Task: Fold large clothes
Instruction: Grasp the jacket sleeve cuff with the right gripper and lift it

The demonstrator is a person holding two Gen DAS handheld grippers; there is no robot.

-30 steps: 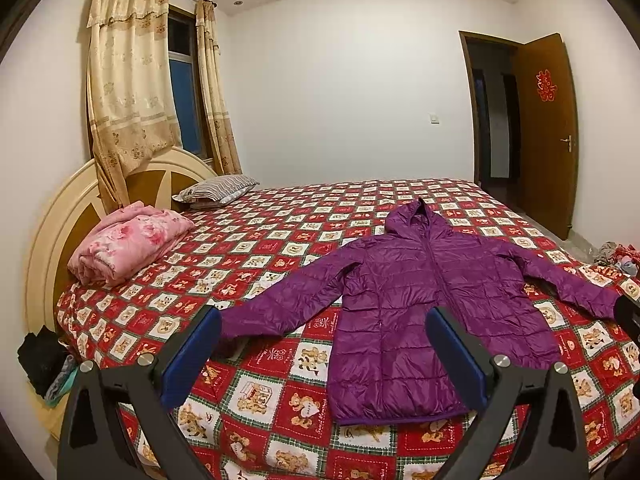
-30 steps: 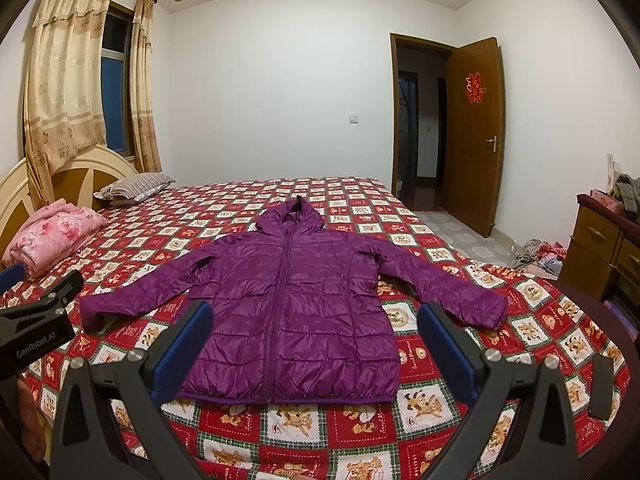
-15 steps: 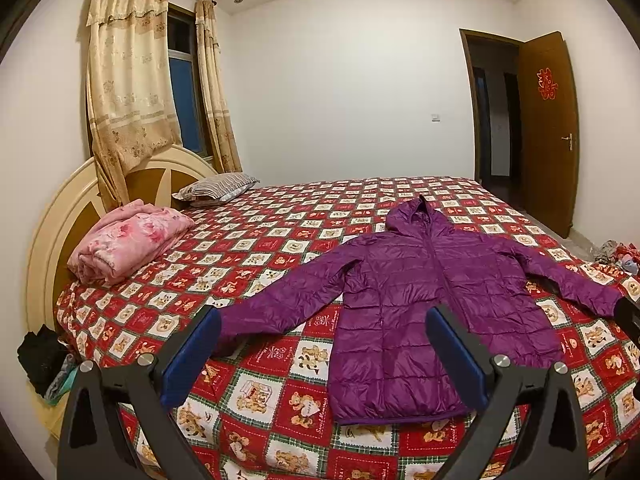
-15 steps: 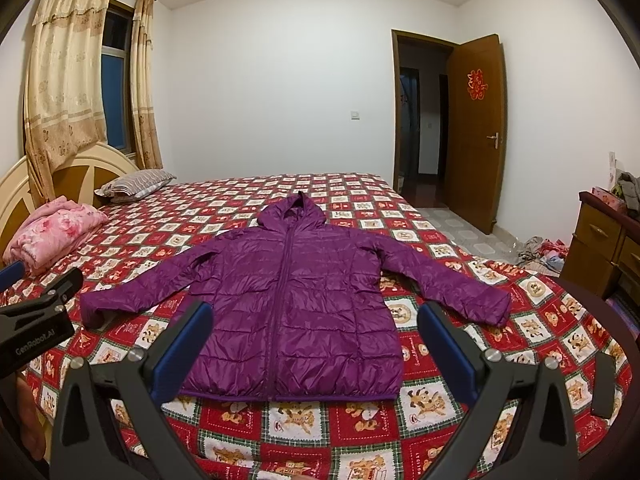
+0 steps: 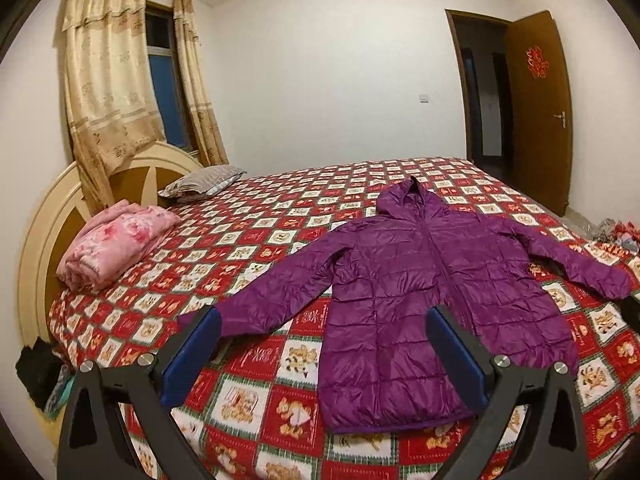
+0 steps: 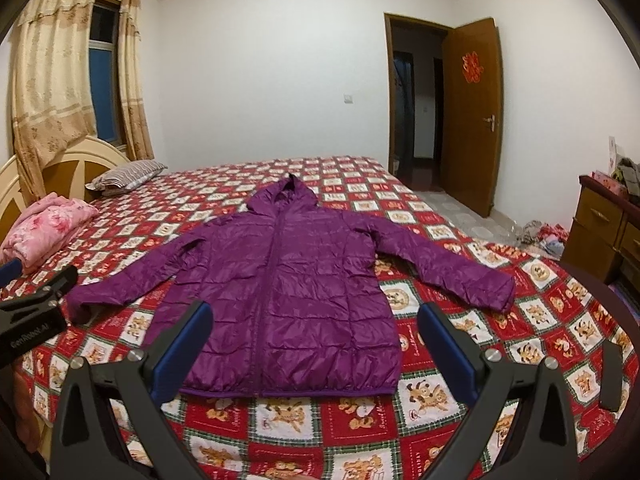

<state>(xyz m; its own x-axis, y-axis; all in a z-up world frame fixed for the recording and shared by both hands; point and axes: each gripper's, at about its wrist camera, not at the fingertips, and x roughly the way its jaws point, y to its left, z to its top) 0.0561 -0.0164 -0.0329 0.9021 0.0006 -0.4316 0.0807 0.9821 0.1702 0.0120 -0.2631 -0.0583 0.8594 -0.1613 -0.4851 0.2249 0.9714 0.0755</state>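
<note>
Left wrist view: bed [image 5: 256, 240] fills the frame, red checked cover with cartoon squares, headboard [image 5: 44, 216] on the left side.
Jacket: purple hooded puffer jacket [image 5: 420, 292] lies flat on the cover, zipped, front up, both sleeves spread out sideways, nothing folded yet.
Jacket axis: hood [image 5: 404, 200] points to the far side of the bed, hem [image 5: 400, 426] lies nearest the grippers; long axis runs straight away from the cameras.
Right wrist view: same jacket [image 6: 288, 296] almost centred, hem [image 6: 288, 392] just ahead of the fingers.
Left sleeve: cuff [image 5: 200, 320] sits just past the left gripper's left fingertip; left hand is the nearer one for it.
Right sleeve: cuff [image 6: 500, 292] lies up and to the right of the right gripper's right finger, near but apart; right hand is nearer.
Left gripper [image 5: 324, 356]: wide apart, empty, held above the bed edge, not touching cloth.
Right gripper [image 6: 316, 344]: wide apart, empty, hem between the two fingers in view, no contact seen.
Other: pink folded bedding [image 5: 116, 240] and striped pillow [image 5: 204, 182] by the headboard, well apart from the jacket; open door [image 6: 470, 116] far right.
Step (judged): task at start; each gripper likely goes outward to its own cuff, then carries the sleeve in across the body.
Risk (judged): slick puffy fabric may slip from a shallow pinch.
</note>
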